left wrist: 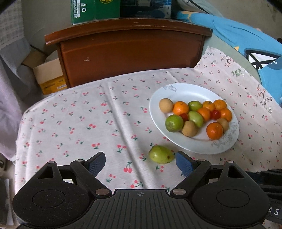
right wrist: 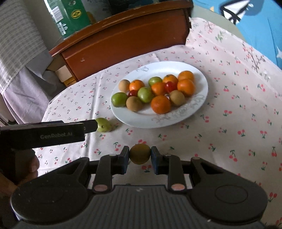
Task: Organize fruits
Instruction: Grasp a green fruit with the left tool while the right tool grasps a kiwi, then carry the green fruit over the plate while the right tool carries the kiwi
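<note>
A white plate [left wrist: 185,89] [right wrist: 197,109] on the cherry-print cloth holds several oranges, green fruits, brown round fruits and small red ones. A loose green fruit [left wrist: 160,154] [right wrist: 104,124] lies on the cloth just in front of the plate. My left gripper [left wrist: 141,163] is open, its right pad next to that green fruit; in the right wrist view its finger [right wrist: 90,125] touches or nearly touches the fruit. My right gripper [right wrist: 140,157] is shut on a brownish-yellow round fruit [right wrist: 140,153], held above the cloth in front of the plate.
A brown wooden headboard [left wrist: 130,45] [right wrist: 123,38] stands behind the table. Green boxes [left wrist: 95,10] sit on it. Blue bedding [left wrist: 246,40] lies at the right. Cardboard boxes [left wrist: 49,75] sit on the floor at the left.
</note>
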Tool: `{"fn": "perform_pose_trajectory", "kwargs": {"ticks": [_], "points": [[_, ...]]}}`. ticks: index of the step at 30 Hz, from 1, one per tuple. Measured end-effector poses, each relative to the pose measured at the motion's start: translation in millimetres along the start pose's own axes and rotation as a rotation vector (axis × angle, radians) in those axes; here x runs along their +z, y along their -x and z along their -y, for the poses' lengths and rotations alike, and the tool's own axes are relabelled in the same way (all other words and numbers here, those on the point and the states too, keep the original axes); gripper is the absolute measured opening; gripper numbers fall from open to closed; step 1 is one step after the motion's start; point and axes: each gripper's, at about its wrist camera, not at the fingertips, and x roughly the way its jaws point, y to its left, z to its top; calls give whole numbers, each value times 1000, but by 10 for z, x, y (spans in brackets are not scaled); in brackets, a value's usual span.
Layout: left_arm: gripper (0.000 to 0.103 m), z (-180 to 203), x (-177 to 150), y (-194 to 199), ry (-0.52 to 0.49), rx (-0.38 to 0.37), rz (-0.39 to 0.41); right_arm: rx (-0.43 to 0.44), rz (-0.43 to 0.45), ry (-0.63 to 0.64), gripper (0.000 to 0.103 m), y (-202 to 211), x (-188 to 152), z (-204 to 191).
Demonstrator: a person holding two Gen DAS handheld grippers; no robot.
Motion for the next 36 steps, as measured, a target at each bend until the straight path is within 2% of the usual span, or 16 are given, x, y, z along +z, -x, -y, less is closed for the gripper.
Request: {"fn": "perform_pose_trajectory", "kwargs": {"ticks": [6, 12, 17, 21, 28, 36], "points": [[87, 62, -31, -112, -13, -12, 18, 0, -19, -27, 27, -55, -45, 66], [80, 141, -79, -226, -52, -22, 22, 12, -20, -35, 30, -47, -51, 90], [65, 124, -105, -307, -38, -32, 16, 16, -21, -27, 30, -34, -66, 100], [59, 143, -105, -315, -47, -40, 29, 21, -24, -17, 30, -25, -78, 95], [35, 201, -122, -278, -80, -67, 43, 19, -25, 8, 27, -41, -87, 66], [34, 150, -91, -203, -24, -81, 37, 35, -7, -8, 26, -4, -30, 100]]}}
